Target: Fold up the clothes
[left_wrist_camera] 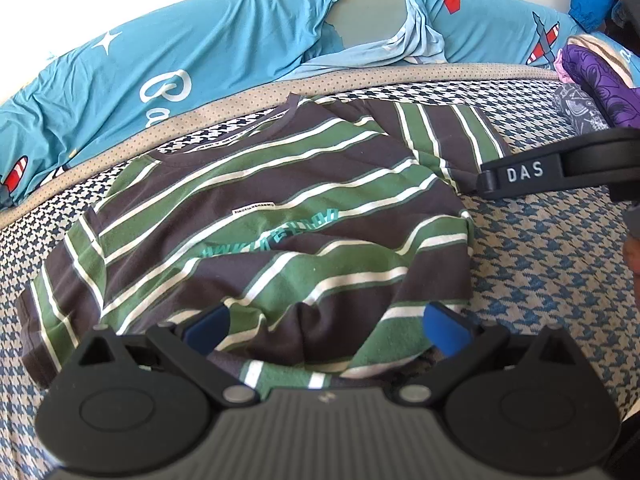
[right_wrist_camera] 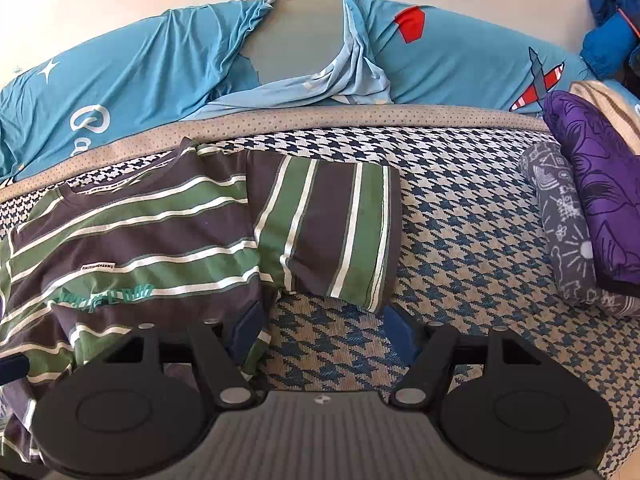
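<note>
Left wrist view: striped shirt was lying face up on the houndstooth bed cover, collar toward the far side, its printed lettering upside down from where this camera sat.
Right wrist view: one sleeve was stretched out to the side, stripes running crossways to the body, with bare cover beside it.
Left claw: jaws apart, hem bunched up between the blue pads, but I couldn't see them pinching it, so I'd call it released.
Right claw: jaws wide apart too, one pad against the shirt's side edge, mostly bare cover in the gap, grasping nothing.
Done so far: honestly not much, shirt was roughly spread and kinda wrinkly near the bottom, no real fold that I could see.
Left to do: both sleeves in, sides in, then bottom up to the collar, I'd guess.
More laundry maybe: purple bundle and a grey patterned roll sat well apart at the side, can't tell if those were part of the job.
Background: blue sheet draped over the headboard.
</note>
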